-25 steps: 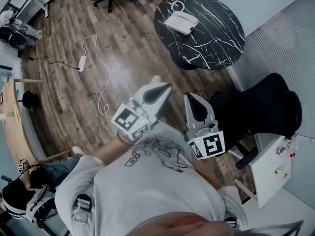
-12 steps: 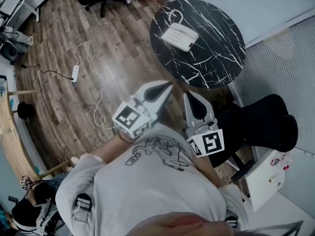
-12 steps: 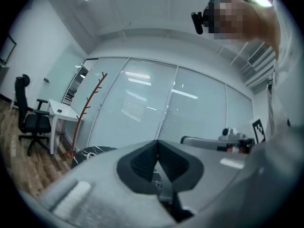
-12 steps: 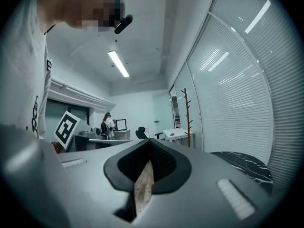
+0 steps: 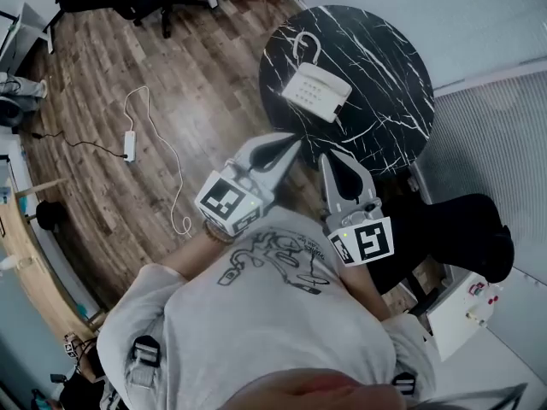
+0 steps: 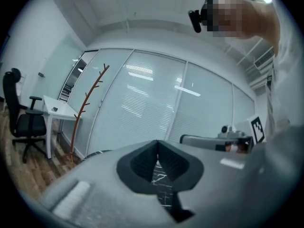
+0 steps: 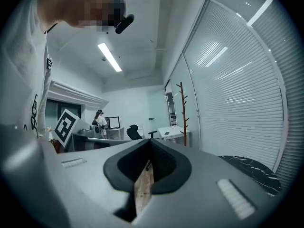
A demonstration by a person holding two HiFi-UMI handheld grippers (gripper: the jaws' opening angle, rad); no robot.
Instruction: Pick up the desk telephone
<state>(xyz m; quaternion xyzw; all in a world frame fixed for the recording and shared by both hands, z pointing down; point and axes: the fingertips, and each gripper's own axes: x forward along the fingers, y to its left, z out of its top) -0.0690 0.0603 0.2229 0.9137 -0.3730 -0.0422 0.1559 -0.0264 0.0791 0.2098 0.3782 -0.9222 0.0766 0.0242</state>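
The desk telephone (image 5: 316,92) is white, with a coiled cord looping at its far end. It rests on a round black marble table (image 5: 389,67) in the head view. My left gripper (image 5: 292,141) is shut and empty, its tip just short of the table's near edge. My right gripper (image 5: 327,158) is beside it, also shut with nothing held. Both point toward the table, and the phone lies a little beyond them. In the left gripper view the closed jaws (image 6: 157,148) show only a sliver of marble. The right gripper view shows its closed jaws (image 7: 150,148) and the table's edge (image 7: 251,167).
A black office chair (image 5: 461,220) stands to the right, close to the table. A white unit (image 5: 466,301) is at the lower right. A power strip with cable (image 5: 130,143) lies on the wood floor at left. A coat stand (image 6: 90,103) stands by the glass wall.
In the head view the table and telephone have come nearer to both grippers. The grippers stay shut, side by side, and have been carried toward the table's edge.
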